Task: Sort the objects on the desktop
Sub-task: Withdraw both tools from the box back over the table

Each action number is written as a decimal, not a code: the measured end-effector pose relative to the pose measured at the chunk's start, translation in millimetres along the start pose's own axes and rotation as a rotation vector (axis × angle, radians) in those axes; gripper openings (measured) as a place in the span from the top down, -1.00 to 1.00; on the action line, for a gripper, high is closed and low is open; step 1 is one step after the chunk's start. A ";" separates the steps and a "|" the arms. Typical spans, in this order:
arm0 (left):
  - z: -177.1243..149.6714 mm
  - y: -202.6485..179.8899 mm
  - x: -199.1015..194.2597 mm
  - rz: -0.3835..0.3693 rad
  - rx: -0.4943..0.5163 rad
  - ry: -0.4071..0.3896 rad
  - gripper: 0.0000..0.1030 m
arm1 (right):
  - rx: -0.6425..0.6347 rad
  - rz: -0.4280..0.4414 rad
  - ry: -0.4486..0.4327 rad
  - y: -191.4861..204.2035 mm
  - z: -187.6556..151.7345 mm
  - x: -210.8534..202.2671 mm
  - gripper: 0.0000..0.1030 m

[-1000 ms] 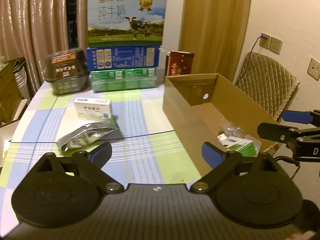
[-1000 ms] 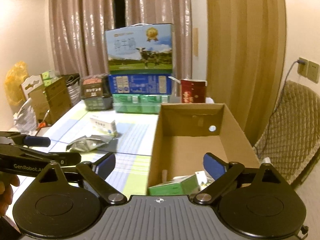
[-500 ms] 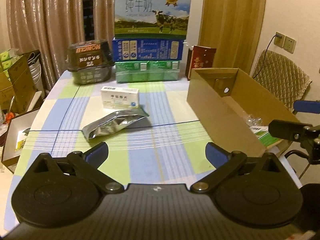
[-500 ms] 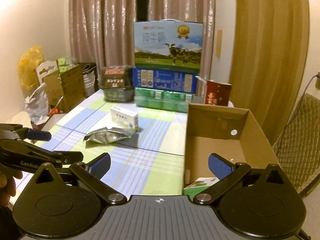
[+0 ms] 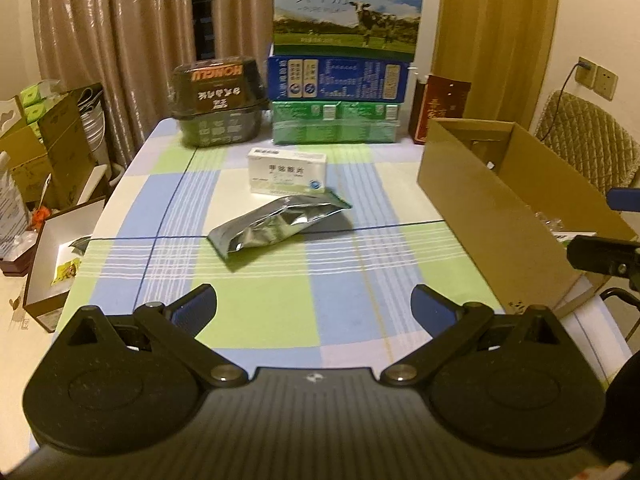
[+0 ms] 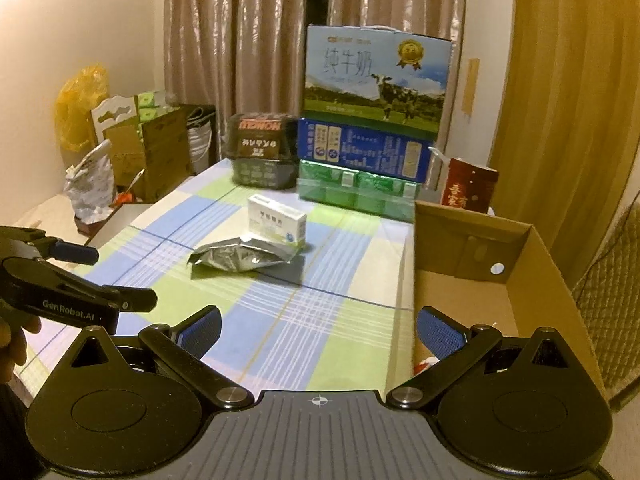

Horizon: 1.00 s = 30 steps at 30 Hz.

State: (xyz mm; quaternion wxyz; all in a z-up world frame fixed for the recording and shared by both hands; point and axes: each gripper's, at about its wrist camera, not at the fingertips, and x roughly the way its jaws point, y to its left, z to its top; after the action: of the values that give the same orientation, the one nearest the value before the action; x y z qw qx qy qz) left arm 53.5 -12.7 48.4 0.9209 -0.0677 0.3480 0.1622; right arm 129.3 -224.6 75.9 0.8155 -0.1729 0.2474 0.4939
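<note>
Both wrist views face across table (image 5: 280, 308), sharing foil pouch (image 5: 276, 228).

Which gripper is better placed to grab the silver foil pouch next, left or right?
Left, probably. The left gripper, open and empty, points almost straight at the silver foil pouch. The right gripper, also open, sits nearer the cardboard box, with the pouch off to its left.
</note>
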 end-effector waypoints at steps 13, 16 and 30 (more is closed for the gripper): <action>-2.2 24.6 23.0 0.012 0.014 0.038 -0.97 | -0.047 0.050 0.061 19.3 9.1 38.0 -0.96; -1.9 29.8 29.4 0.012 0.023 0.049 -0.97 | -0.051 0.064 0.083 23.8 10.7 49.4 -0.96; 4.3 49.9 56.2 -0.022 0.123 0.091 -0.97 | -0.121 0.112 0.175 40.1 17.6 97.6 -0.96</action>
State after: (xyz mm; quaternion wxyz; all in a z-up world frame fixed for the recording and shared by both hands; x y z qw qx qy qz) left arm 78.6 49.3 13.8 0.9082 -0.0223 0.3982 0.1270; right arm 135.7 -126.8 32.7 0.7498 -0.2501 0.2969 0.5358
